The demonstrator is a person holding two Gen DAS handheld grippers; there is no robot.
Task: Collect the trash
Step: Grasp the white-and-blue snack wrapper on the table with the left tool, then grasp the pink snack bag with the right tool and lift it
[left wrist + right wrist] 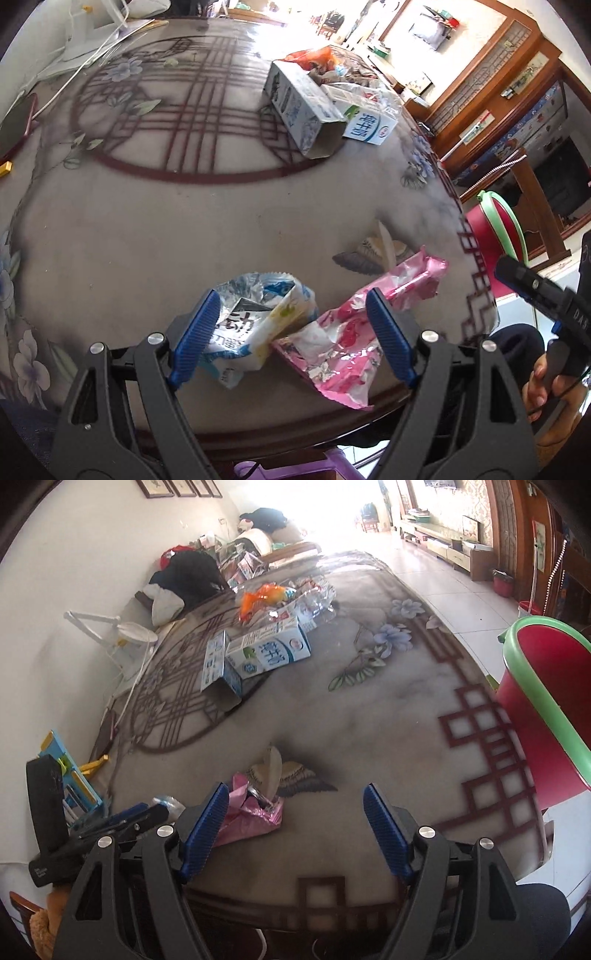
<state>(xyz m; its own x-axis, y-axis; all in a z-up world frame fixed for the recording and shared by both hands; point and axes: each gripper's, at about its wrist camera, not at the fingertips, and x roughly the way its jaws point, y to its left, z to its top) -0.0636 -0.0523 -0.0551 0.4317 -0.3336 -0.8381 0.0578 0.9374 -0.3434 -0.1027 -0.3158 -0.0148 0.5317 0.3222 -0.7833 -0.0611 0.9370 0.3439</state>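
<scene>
The left gripper [291, 336] hangs with its jaws spread, pressing nothing, though the blue-white wrapper [255, 325] and the pink wrapper [343, 343] both lie between them at the near edge of the table [184, 229]. If it closes now it may pinch both, or only a loose flap – foil slips easily. The right gripper [295, 829] is also unclenched and empty, with the pink wrapper just left of it. The red bin [535, 709] stands far right – a carried wrapper could drop short of it
</scene>
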